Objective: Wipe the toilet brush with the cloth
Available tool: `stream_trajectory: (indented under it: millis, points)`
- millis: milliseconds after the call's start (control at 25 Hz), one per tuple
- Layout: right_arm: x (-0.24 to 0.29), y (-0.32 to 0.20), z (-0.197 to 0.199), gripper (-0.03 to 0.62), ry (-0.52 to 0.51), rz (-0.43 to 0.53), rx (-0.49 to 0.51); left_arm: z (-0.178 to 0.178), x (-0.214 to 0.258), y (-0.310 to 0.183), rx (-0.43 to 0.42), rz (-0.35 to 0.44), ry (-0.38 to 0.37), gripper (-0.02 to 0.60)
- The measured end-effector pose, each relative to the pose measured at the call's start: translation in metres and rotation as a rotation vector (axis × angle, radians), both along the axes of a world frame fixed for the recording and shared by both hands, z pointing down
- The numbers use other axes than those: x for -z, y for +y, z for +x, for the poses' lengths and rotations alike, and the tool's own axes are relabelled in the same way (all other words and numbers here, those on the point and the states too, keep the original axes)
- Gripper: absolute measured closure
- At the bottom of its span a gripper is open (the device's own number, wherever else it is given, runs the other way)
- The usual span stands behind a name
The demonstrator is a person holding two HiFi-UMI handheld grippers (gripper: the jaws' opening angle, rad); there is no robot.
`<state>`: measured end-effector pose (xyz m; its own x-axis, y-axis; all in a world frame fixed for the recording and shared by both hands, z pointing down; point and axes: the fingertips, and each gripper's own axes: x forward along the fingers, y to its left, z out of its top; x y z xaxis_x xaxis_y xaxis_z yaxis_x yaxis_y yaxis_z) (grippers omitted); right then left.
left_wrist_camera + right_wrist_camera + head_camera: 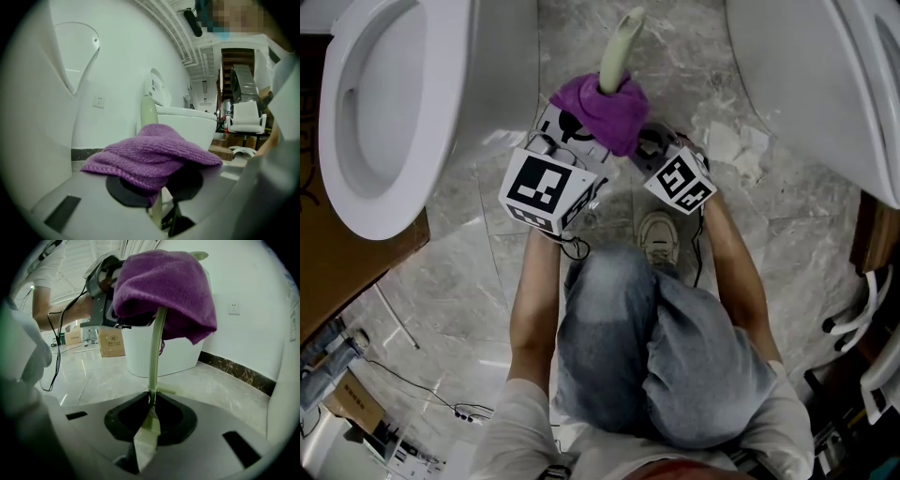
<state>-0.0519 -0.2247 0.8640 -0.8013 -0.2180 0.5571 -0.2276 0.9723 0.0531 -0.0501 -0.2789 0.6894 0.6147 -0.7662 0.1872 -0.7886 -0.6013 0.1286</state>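
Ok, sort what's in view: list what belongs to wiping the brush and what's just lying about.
In the job: brush, clamped in the right gripper; cloth, pinched round its handle by the left gripper.
Lying about: left toilet, right toilet, crumpled paper, cardboard box.

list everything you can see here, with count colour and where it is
toilet brush: 1, pale green, upright between the toilets
cloth: 1, purple, draped over the brush handle
toilets: 2, white, one at the head view's left, the other at its right
crumpled paper: 1 heap, white, on the floor by the right-hand toilet
cardboard: 1 piece, brown, far left
cables: black, on the floor at lower left
floor: grey marble
left gripper: 1, grey, shut on the cloth
right gripper: 1, grey, shut on the brush handle
jeans: blue, bottom centre
shoe: 1, pale
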Motion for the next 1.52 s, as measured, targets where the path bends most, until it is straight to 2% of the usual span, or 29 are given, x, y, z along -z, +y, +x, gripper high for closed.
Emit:
stream_trajectory:
  millis: [200,520,680,840,1080,1240,1520]
  points:
    - [0.001,-0.003,0.001,0.551,0.009,0.015,-0.005,-0.001,0.022,-0.01,0.011,0.028,-0.007,0.474]
    - [-0.001,-0.002,0.0,0.549,-0.002,0.011,-0.018,-0.004,0.067,-0.023,0.073,0.112,0.052,0.43]
    - [0.0,-0.003,0.0,0.546,0.008,0.015,-0.029,-0.013,0.096,-0.014,0.112,0.193,0.082,0.431]
    - [0.003,0.001,-0.002,0.543,-0.004,0.022,-0.048,-0.031,0.108,0.008,0.133,0.222,0.068,0.467]
    - [0.02,0.007,-0.002,0.534,-0.064,0.022,-0.091,-0.055,0.087,0.032,0.17,0.199,0.049,0.504]
    - [0.045,0.016,0.007,0.534,-0.138,0.034,-0.139,-0.068,0.061,0.048,0.213,0.16,0.03,0.523]
    - [0.104,0.029,0.029,0.58,-0.285,0.083,-0.253,-0.073,0.008,0.076,0.243,0.097,-0.012,0.54]
